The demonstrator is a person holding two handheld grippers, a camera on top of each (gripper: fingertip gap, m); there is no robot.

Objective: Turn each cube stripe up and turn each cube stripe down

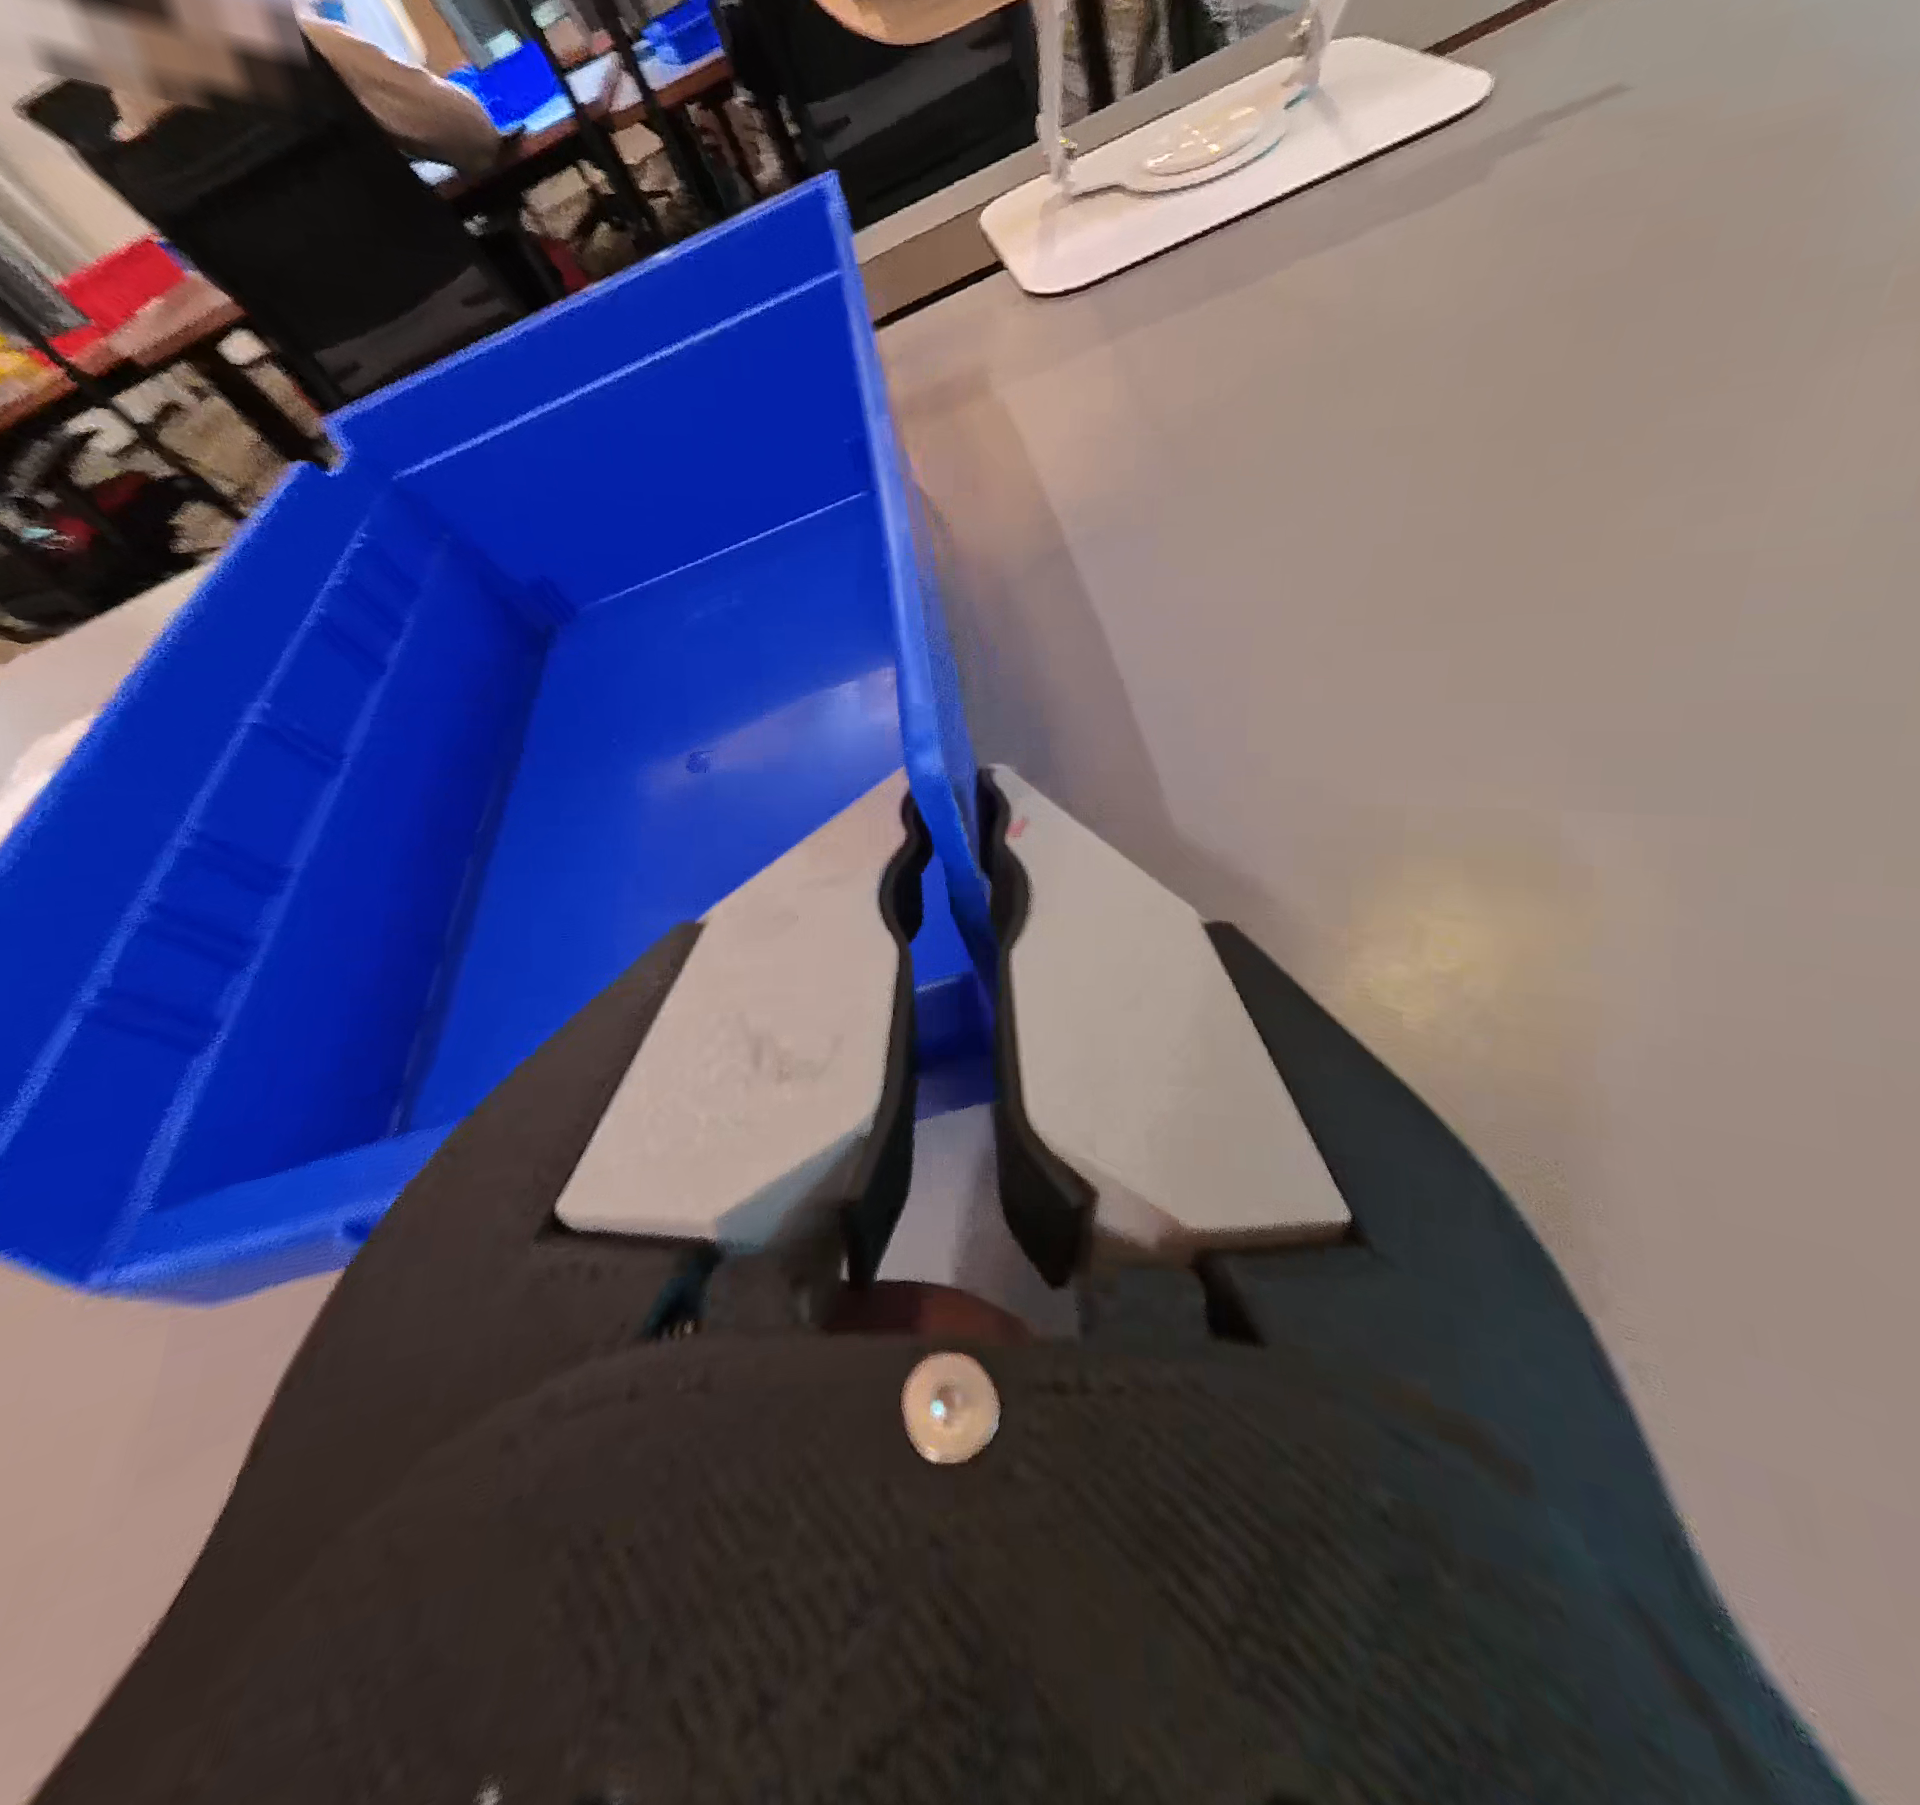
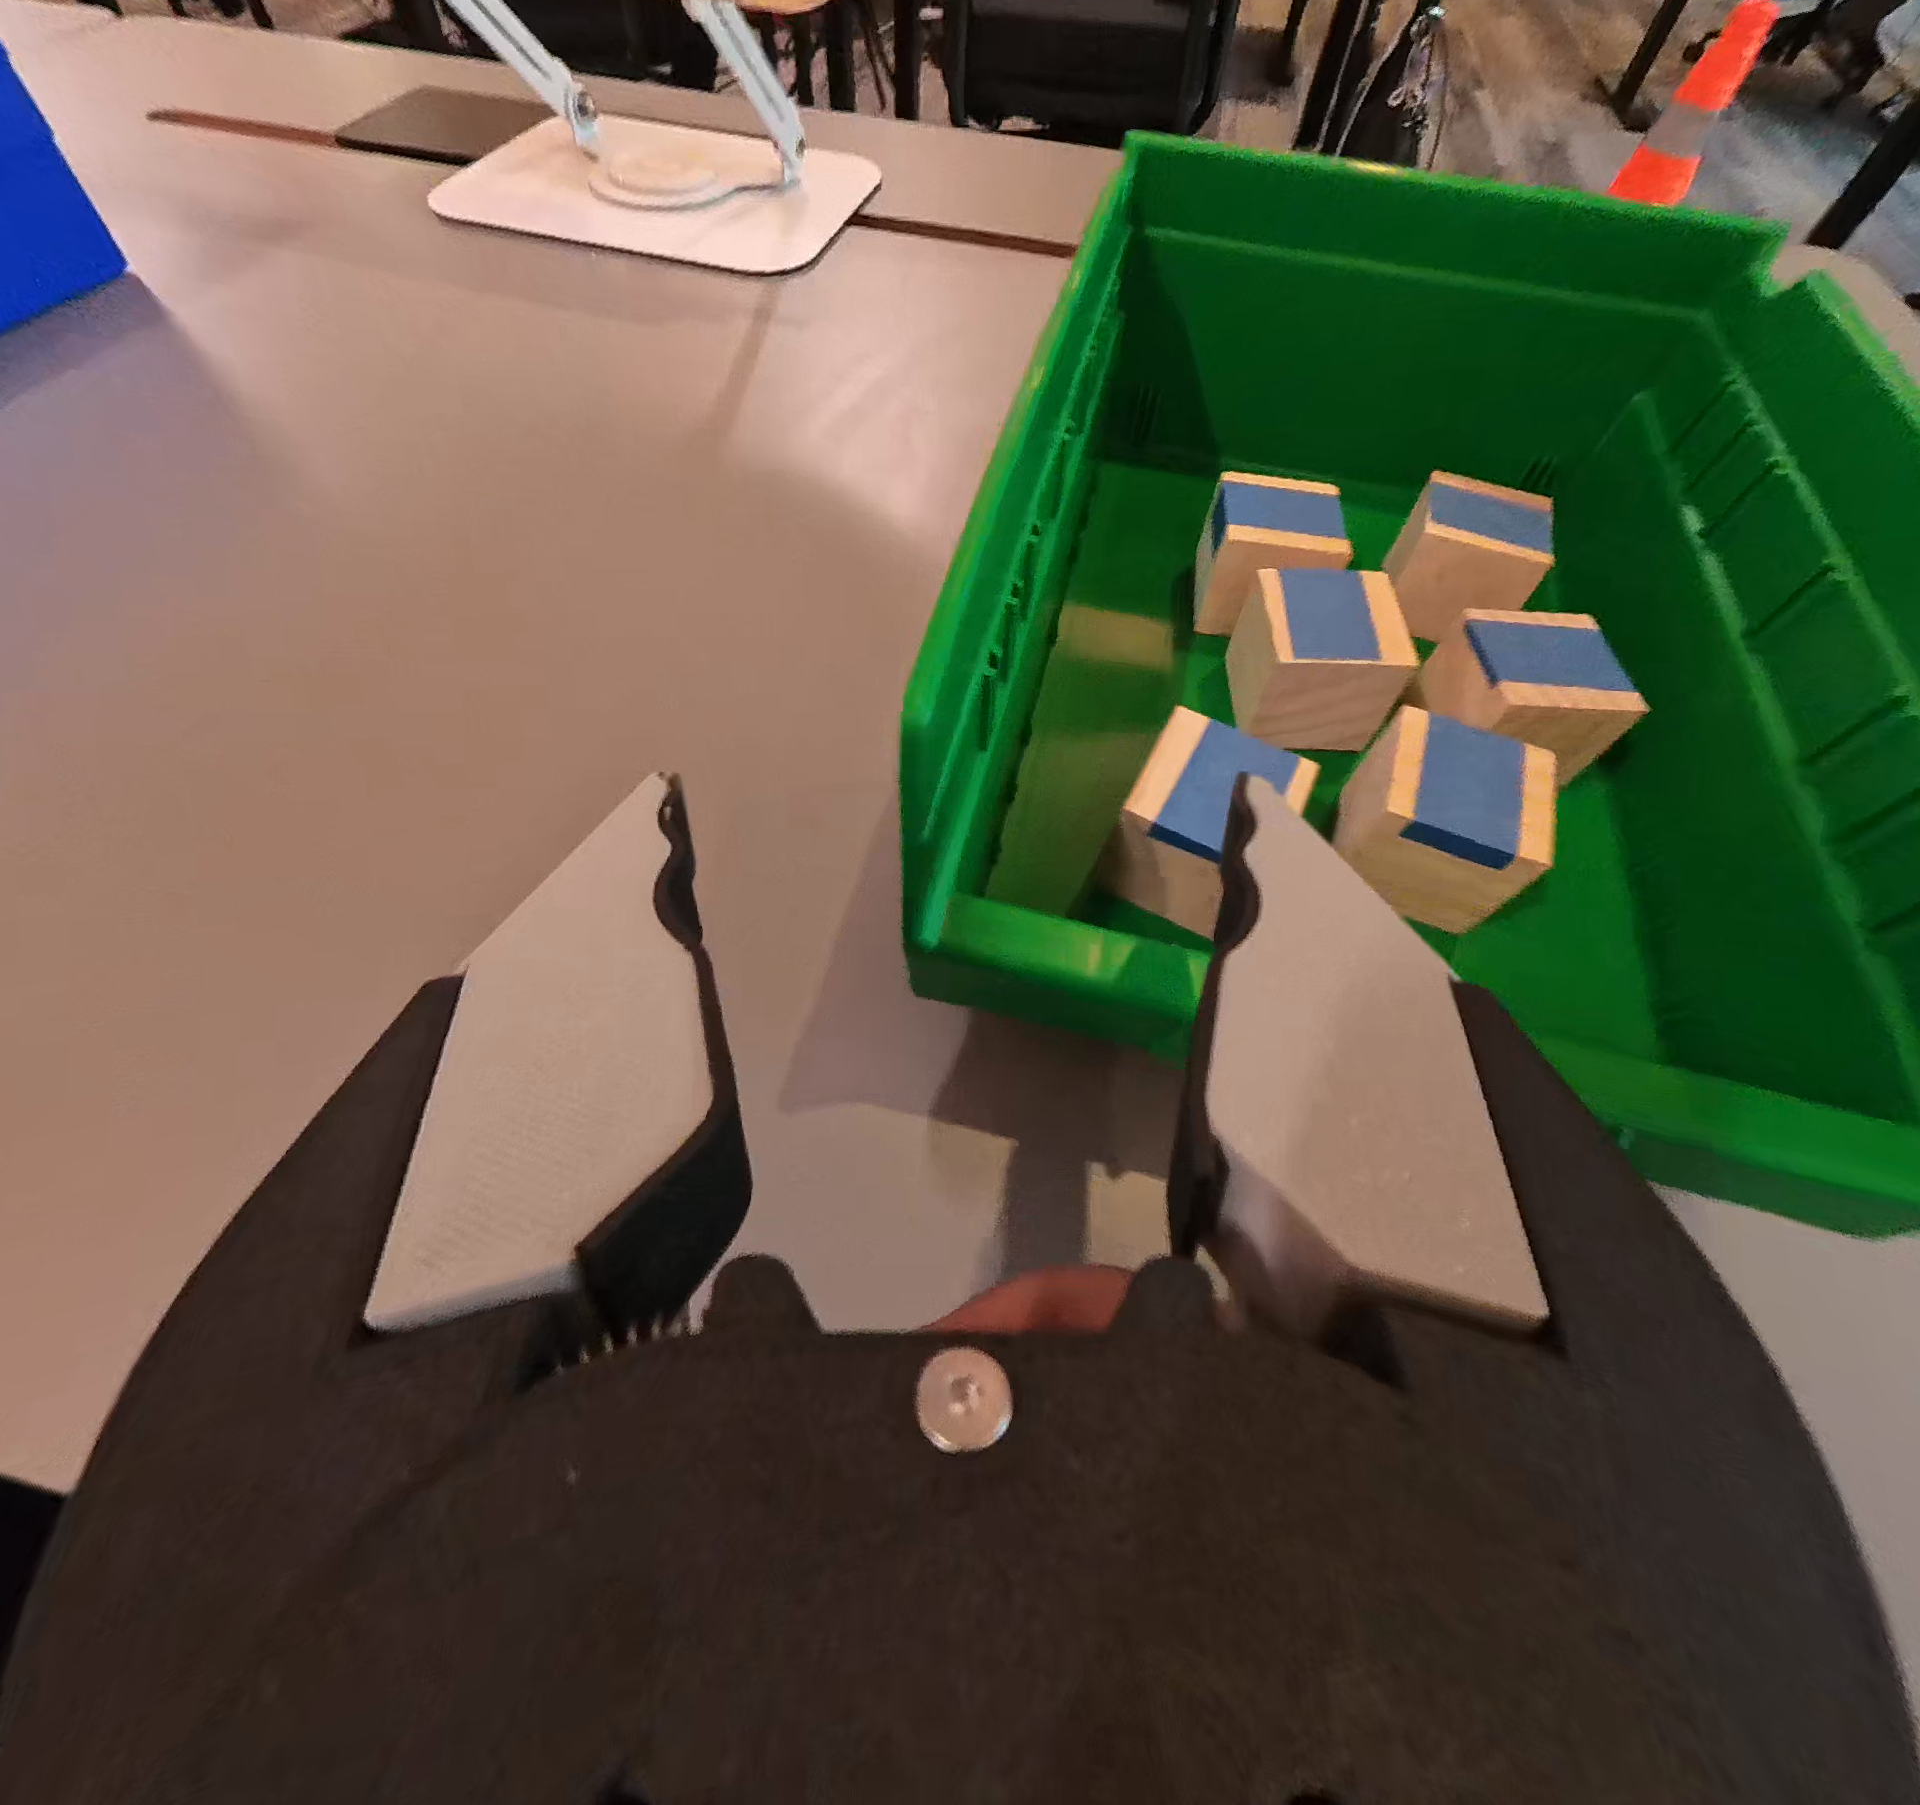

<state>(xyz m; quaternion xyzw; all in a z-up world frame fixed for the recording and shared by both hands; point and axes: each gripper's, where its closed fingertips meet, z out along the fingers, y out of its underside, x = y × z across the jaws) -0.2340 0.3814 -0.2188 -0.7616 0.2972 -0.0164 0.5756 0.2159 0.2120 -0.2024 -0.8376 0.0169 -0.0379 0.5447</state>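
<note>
Cubes [image 2: 1320,659]: 6 wooden, all in green bin [image 2: 1039,955] on counter [image 2: 468,612], right side. We count 6 w/ blue stripe face up; stripe-up pass looks done, stripe-down pass not begun, as far as we can judge. Blue bin [image 1: 468,820]: empty, left side. Left tongs [image 1: 951,882]: clamped on blue bin's right wall. Right tongs [image 2: 956,820]: spread apart, holding nothing, above counter just beside green bin, no cube touched.

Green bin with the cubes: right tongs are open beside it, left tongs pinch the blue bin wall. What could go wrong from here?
1. The six cubes sit packed together in the green bin, so the open right tongs may nudge neighbours.
2. The left tongs, clamping the empty blue bin wall, could tip it.
</note>
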